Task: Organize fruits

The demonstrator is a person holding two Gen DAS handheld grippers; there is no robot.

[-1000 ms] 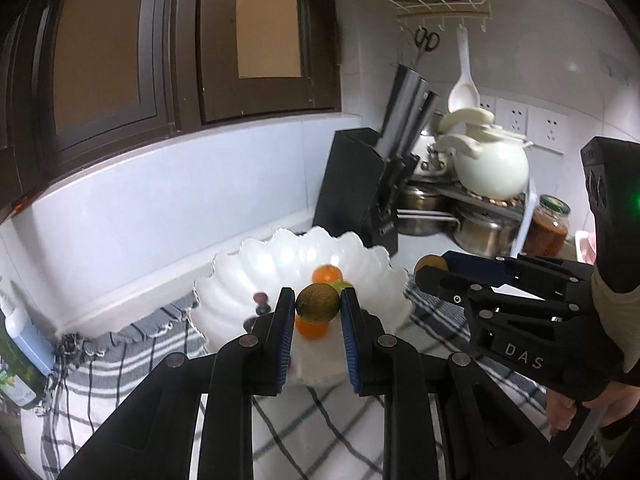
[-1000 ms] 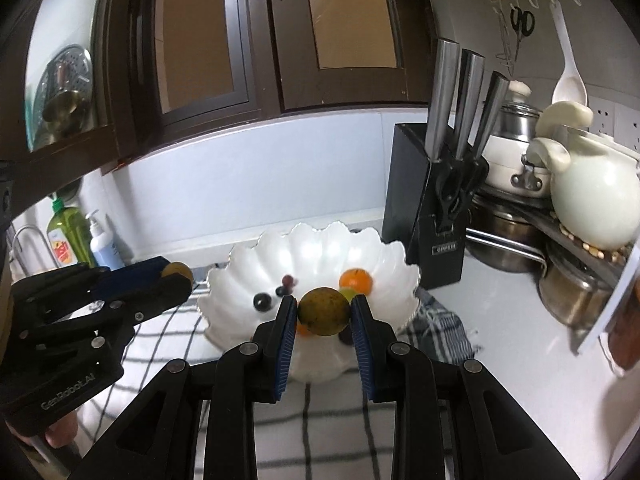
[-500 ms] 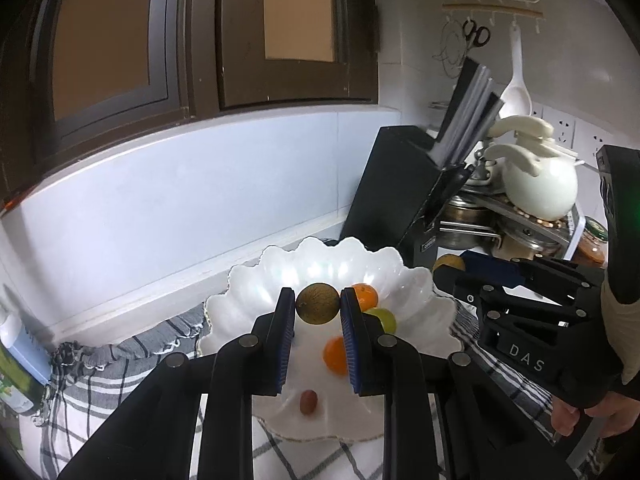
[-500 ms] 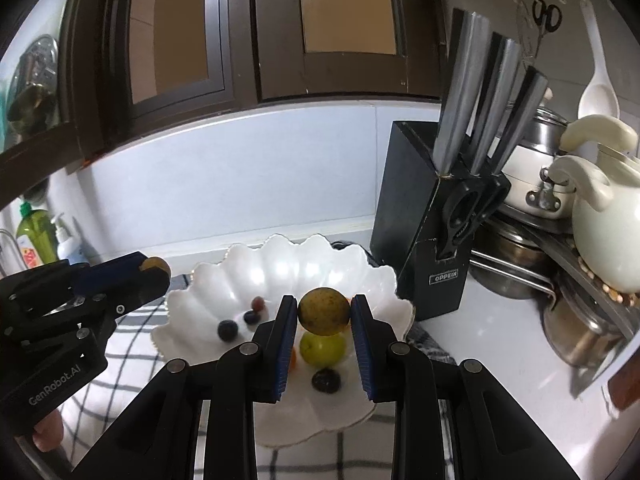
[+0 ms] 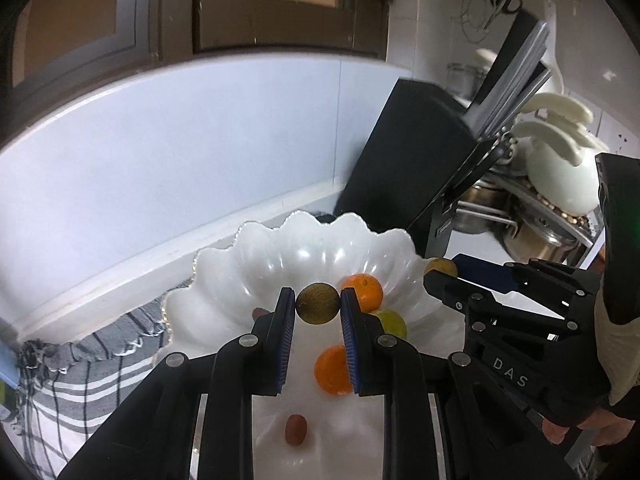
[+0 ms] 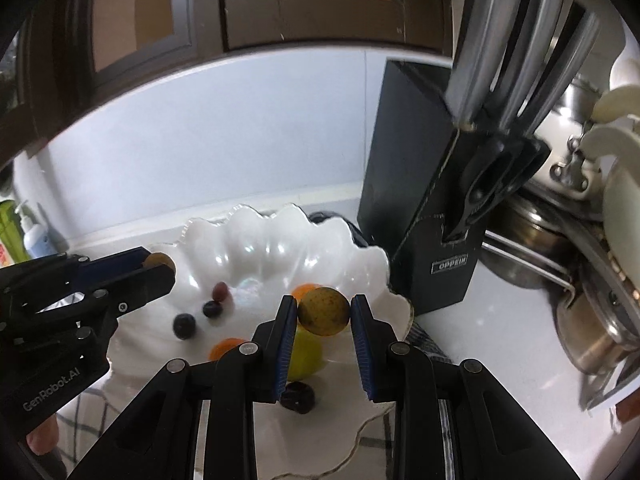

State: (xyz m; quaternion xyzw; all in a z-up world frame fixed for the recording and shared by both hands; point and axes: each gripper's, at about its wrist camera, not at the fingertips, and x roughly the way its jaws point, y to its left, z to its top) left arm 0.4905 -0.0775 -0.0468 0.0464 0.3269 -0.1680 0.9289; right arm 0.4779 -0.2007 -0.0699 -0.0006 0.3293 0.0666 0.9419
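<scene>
Left tool (image 5: 318, 308) clamps brown fruit (image 5: 318, 309); right tool (image 6: 324, 312) clamps another (image 6: 324, 311); dark berries (image 6: 184, 326) only right view.

The left hand-held gripper (image 5: 318, 310) points forward, its two blue-padded fingers (image 5: 285, 336) nearly parallel and closed on a small round item pinched at their tips. The right hand-held gripper (image 6: 324, 312) has the same pose, its fingers (image 6: 362, 344) clamped on a similar round item. Each appears in the other's view, side by side, black linkages extended. A fingertip of the person's hand (image 5: 588, 430) shows beneath the right tool's body
</scene>
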